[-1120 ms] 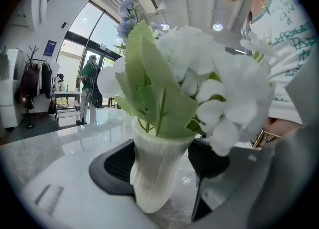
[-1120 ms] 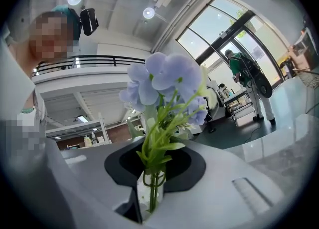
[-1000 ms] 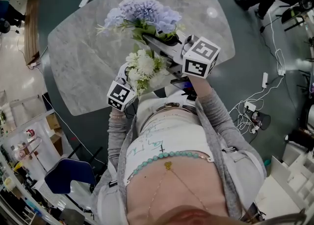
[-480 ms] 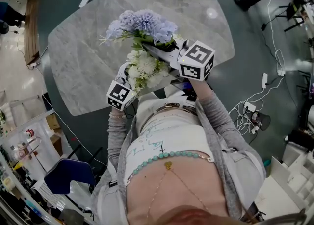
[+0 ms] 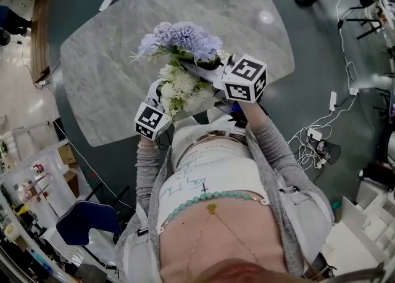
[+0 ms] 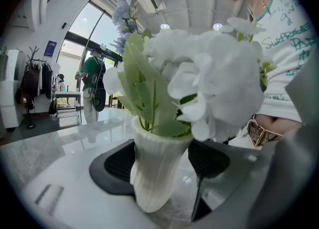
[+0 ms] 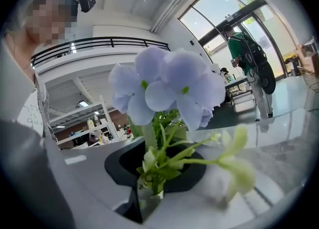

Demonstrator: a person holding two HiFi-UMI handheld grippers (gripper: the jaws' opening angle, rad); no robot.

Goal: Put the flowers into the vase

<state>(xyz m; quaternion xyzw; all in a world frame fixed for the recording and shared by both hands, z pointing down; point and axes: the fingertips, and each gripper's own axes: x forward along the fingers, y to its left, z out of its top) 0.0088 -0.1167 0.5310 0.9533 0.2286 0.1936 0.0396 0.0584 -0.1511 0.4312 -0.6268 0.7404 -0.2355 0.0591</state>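
My left tool (image 6: 160,160) is clamped on the white ribbed vase (image 6: 155,185) at the near edge of the desk (image 5: 105,72), with white flowers (image 5: 179,84) already in it. My right tool (image 7: 152,175) is closed on the stems of the purple flowers (image 5: 182,35). Over the last second that bunch has come nearer and slightly left, and its heads now sit just beside the white ones. I judge it's lining up, but not yet in. From above, the blooms hide the vase mouth. The purple stem ends are cut off below the jaws.
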